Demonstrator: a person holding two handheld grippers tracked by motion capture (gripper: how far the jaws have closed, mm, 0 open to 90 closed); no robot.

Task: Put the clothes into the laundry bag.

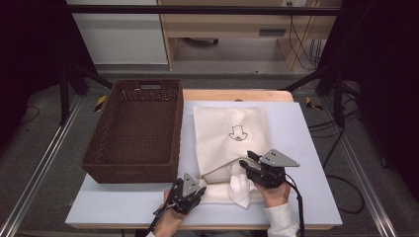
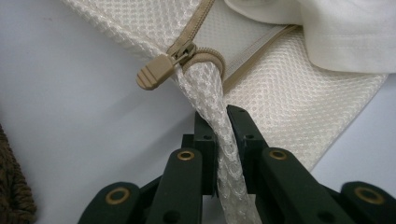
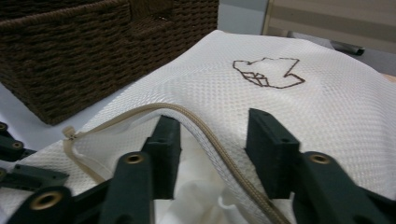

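At the table's near edge, left gripper (image 2: pixel 219 140): jaws pressed together on a white mesh loop (image 2: pixel 208 93) at the corner of the mesh laundry bag (image 1: pixel 230 133), just beside the tan zipper pull (image 2: pixel 156 72). Right gripper (image 3: pixel 212 154): jaws spread, one inside the bag's mouth, one outside, straddling the upper zipper edge (image 3: pixel 187 116) and lifting it. Handling note, as judgement: keep the loop taut so the corner stays anchored, raise the edge gently, and the mouth stays wide for stuffing. Bag contents: white cloth (image 1: pixel 240 190), partly in, partly spilling out at the mouth. Wicker basket (image 1: pixel 136 163), left of bag: apparently holds nothing.
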